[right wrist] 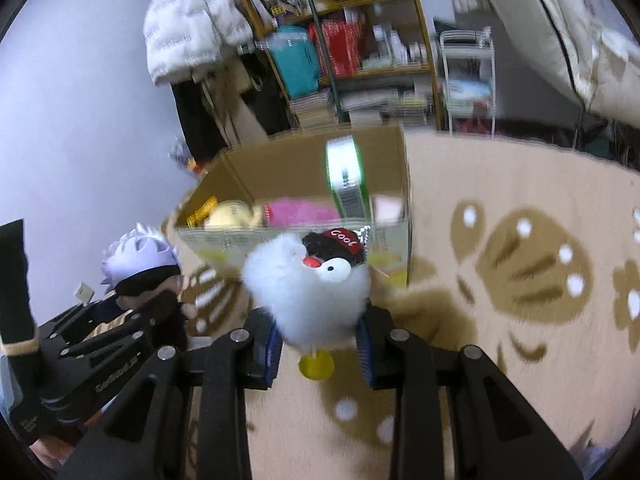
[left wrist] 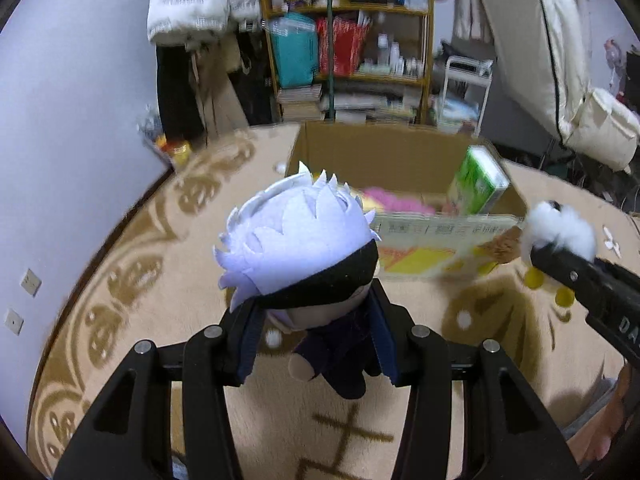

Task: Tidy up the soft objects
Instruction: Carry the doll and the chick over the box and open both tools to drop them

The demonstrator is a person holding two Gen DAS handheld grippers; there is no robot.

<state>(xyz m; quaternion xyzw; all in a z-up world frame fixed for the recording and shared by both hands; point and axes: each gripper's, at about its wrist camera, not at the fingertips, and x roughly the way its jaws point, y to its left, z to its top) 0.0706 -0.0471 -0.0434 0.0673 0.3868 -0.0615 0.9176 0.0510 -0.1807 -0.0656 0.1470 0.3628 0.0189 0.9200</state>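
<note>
Left jaws clenched on doll (left wrist: 304, 264), right on penguin (right wrist: 308, 284), cardboard box (right wrist: 304, 168) ahead.

The cardboard box (left wrist: 400, 160) stood on the rug (left wrist: 160, 280), before the shelf unit (left wrist: 348, 40). In the box lay plush items (right wrist: 280, 212), with a tissue pack (left wrist: 478, 186) upright at its right side. The doll (left wrist: 304, 256) sat between the left gripper (left wrist: 316, 340) fingers, left of the fluffy bird (right wrist: 308, 288), which sat between the right gripper (right wrist: 320, 344) fingers. Both were above the rug, before the box.
</note>
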